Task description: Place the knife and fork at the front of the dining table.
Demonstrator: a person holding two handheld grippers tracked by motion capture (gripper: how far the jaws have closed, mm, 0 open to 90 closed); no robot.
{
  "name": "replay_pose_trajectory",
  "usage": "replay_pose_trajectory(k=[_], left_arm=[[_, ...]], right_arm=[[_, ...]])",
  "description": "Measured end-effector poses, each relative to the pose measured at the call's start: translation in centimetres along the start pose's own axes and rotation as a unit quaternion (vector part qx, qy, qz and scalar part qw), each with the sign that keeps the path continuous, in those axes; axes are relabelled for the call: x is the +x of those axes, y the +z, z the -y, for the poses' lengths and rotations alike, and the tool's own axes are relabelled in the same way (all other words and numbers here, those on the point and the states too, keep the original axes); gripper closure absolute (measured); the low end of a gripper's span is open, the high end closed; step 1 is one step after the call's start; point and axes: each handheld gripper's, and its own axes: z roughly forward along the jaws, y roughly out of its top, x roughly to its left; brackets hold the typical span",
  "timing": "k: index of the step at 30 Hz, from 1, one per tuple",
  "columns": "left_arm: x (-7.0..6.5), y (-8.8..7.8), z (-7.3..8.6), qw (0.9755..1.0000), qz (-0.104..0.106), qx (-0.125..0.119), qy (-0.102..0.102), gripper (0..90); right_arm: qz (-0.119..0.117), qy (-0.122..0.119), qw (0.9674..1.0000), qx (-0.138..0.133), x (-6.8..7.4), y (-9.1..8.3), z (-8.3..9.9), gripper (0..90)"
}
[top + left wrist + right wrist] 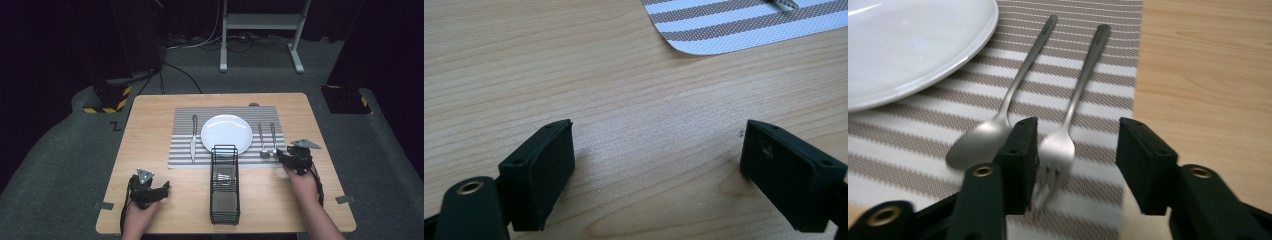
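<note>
On the striped grey-and-white woven placemat (225,136), right of the round white plate (226,133), the slim silver metal fork (1060,145) lies flat beside the silver metal spoon (979,141). The right tongs (1075,160) stand partly open around the fork's head, their pads clear of it. The left tongs (658,167) gape wide and empty over the pale wooden surface (549,75), near the placemat's corner.

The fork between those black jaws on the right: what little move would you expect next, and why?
Probably the right gripper draws back off the fork. Its jaws stand apart on either side of the fork's head without pressing it, and the fork lies flat on the striped placemat beside the spoon, apparently in its place.
</note>
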Motion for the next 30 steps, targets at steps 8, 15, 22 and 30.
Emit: replay_pose_trajectory(k=[8, 15, 22, 30], left_arm=[[-0.1, 0.0, 0.0, 1.0, 0.001, -0.001, 0.0, 15.0], [-0.1, 0.0, 0.0, 1.0, 0.004, 0.0, 0.003, 15.0], [-0.1, -0.1, 0.0, 1.0, 0.004, 0.0, 0.004, 15.0], [-0.1, -0.1, 0.0, 1.0, 0.004, 0.0, 0.004, 15.0]], right_arm=[[-0.001, 0.014, 0.9998, 0.015, -1.6, -4.6, 3.9, 31.1], [0.024, -0.005, 0.9983, 0.052, -2.3, -7.2, 7.2, 20.1], [0.034, -0.001, 0.9978, 0.057, -1.9, -7.7, 7.9, 13.8], [0.031, -0.001, 0.9978, 0.058, -1.9, -7.5, 7.9, 12.3]])
